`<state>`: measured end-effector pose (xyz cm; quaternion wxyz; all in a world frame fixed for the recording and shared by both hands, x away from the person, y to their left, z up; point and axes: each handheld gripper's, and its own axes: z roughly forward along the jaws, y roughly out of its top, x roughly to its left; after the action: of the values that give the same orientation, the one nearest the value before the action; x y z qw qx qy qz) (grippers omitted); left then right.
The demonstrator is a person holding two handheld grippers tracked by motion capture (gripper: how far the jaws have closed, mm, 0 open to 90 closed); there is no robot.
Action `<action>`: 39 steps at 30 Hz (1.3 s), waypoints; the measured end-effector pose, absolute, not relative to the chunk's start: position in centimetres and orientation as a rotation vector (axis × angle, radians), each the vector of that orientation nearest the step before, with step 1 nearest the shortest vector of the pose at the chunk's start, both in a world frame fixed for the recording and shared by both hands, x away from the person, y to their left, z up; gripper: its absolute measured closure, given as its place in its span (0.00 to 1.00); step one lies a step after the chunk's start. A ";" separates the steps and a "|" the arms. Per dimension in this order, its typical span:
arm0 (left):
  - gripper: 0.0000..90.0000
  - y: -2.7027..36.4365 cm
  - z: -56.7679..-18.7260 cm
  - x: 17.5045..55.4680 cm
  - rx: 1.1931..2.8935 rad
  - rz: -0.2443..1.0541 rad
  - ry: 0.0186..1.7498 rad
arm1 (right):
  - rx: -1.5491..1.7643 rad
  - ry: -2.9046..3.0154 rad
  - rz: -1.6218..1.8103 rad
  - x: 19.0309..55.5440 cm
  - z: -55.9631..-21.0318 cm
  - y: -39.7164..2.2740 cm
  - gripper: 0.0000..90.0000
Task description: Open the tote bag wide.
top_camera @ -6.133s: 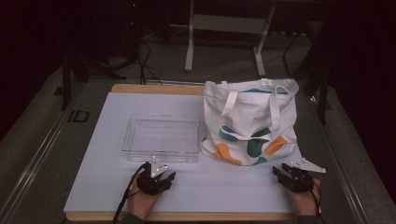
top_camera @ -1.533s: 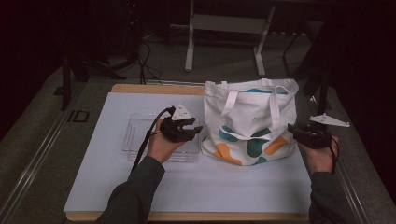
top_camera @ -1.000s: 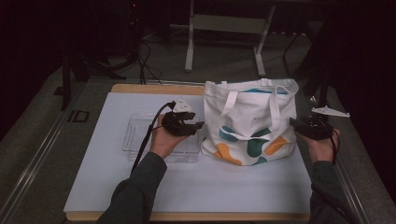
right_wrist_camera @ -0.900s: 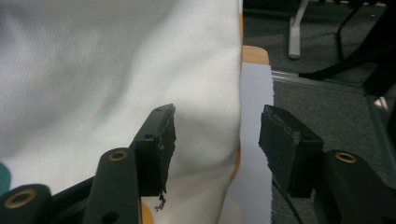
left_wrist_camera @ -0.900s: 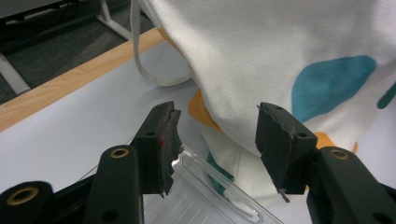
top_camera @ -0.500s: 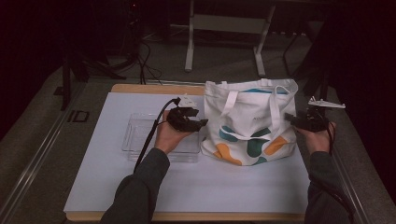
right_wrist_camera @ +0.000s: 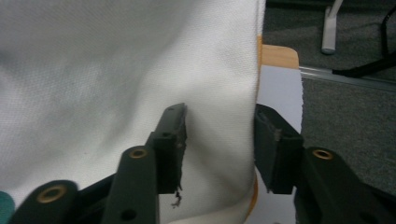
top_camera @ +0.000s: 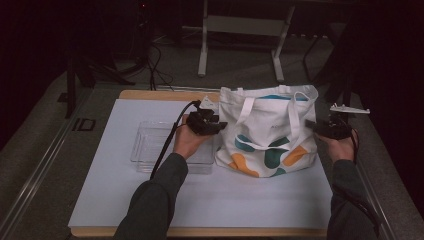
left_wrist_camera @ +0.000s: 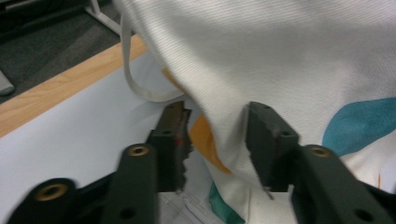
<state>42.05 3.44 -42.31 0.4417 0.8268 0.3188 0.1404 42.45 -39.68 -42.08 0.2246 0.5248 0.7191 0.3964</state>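
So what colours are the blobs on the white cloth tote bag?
Teal and orange blobs on the white cloth tote bag, clearest in the high view.

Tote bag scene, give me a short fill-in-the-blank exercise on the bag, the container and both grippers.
1. The white tote bag stands on the ____ side of the clear plastic container.
2. The left gripper has a fold of the ____ between its jaws.
3. The right gripper straddles the bag's side ____.
4. The container holds ____.

Missing words: right; bag; edge; nothing
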 end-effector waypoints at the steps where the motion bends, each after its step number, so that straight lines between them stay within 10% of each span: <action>1: 0.74 3.2 -42.2 41.9 2.054 0.359 0.793 | 1.454 1.982 1.090 42.4 -42.1 -39.7 0.69; 11: 0.96 2.1 -42.0 41.4 2.072 0.402 0.761 | 1.410 1.983 1.056 41.7 -42.3 -39.8 0.94; 39: 0.96 2.8 -40.7 40.1 2.032 0.398 0.741 | 1.332 1.938 1.094 39.7 -41.3 -40.0 0.96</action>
<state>40.08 2.83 -40.73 0.4540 0.8232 0.3003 0.1613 39.73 -40.04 -41.30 0.2704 0.4945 0.7194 0.4059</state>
